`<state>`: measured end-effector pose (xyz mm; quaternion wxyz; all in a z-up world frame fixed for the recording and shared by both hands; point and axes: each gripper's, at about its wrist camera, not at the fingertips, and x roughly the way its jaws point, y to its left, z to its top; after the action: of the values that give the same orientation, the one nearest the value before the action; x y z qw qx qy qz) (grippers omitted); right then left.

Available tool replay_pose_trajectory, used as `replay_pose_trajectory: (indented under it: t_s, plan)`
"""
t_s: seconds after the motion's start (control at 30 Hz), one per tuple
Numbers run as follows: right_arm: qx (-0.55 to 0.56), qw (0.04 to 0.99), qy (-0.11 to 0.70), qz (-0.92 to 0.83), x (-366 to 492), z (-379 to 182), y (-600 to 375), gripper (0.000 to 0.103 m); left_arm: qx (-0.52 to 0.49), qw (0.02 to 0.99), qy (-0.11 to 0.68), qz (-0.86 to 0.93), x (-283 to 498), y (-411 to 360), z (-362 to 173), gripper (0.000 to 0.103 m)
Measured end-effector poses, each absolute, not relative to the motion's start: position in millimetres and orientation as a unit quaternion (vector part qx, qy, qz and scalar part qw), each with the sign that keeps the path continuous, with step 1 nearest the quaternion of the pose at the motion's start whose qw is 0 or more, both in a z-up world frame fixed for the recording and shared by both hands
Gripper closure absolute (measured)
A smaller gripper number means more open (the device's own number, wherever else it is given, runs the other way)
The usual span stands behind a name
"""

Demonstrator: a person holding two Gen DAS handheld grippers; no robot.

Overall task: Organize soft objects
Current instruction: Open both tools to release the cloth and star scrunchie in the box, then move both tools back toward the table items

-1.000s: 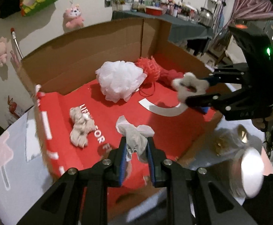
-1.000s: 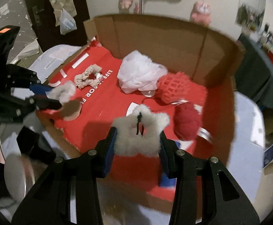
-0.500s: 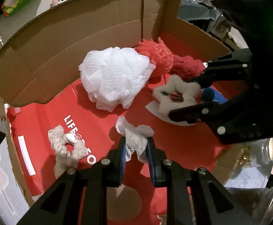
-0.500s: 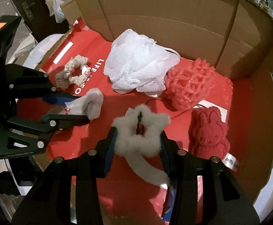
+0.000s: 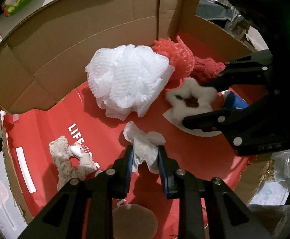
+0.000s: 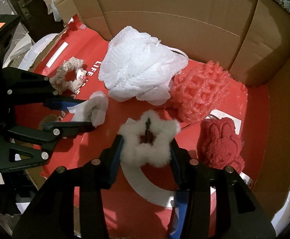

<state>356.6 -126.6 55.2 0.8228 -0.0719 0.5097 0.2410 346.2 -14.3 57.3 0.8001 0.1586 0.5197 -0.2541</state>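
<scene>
Gripping a crumpled white cloth (image 5: 145, 151) in left tongs (image 5: 145, 157), a fluffy star-shaped scrunchie (image 6: 147, 141) in right tongs (image 6: 146, 149), seemingly above the red box floor (image 6: 254, 119).

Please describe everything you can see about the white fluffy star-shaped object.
The white fluffy star-shaped object is a furry ring with rounded points and an open middle, where a small dark clip-like piece sits. It looks like soft plush. The right hand-held gripper is shut on it, blue pads pressing both sides, holding it above the red floor of the cardboard box, in front of the white mesh sponge.
</scene>
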Motion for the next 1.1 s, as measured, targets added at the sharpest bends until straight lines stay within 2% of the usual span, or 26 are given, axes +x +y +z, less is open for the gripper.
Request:
replay_pose_trajectory:
  t_s: [0.13, 0.3, 0.37, 0.47, 0.63, 0.77, 0.9, 0.97, 1.1]
  plan:
    - [-0.077, 0.825, 0.506, 0.238, 356.9, 56.4, -123.2, 0.055, 0.158, 0.802, 0.518, -0.252, 347.8, -12.2, 52.2, 0.071]
    - [-0.078, 0.827, 0.504, 0.237, 356.0, 57.0, -124.7, 0.053, 0.151, 0.806, 0.515, -0.248, 350.3, -10.7, 51.7, 0.055]
    - [-0.076, 0.829, 0.5, 0.24, 353.9, 60.6, -126.2, 0.045, 0.15, 0.809, 0.51, -0.25, 348.3, -8.4, 55.6, 0.048]
    - [-0.076, 0.835, 0.49, 0.239, 348.5, 68.2, -126.6, 0.043, 0.15, 0.816, 0.499, -0.251, 342.5, -4.9, 63.6, 0.043]
    - [-0.071, 0.847, 0.474, 0.231, 332.1, 86.9, -129.5, 0.042, 0.138, 0.834, 0.473, -0.248, 324.6, 2.4, 84.9, 0.033]
    - [-0.071, 0.861, 0.452, 0.222, 314.1, 106.4, -134.7, 0.033, 0.115, 0.858, 0.44, -0.241, 302.6, 13.3, 111.8, 0.024]
    - [-0.072, 0.879, 0.422, 0.211, 287.3, 128.5, -140.3, 0.031, 0.093, 0.878, 0.408, -0.231, 279.3, 22.4, 136.6, 0.015]
    - [-0.068, 0.888, 0.406, 0.203, 272.2, 142.0, -144.1, 0.025, 0.086, 0.887, 0.392, -0.226, 266.4, 22.4, 148.8, 0.01]
    - [-0.06, 0.905, 0.374, 0.195, 235.8, 163.7, -150.0, 0.023, 0.072, 0.912, 0.348, -0.207, 231.4, 23.2, 170.9, 0.003]
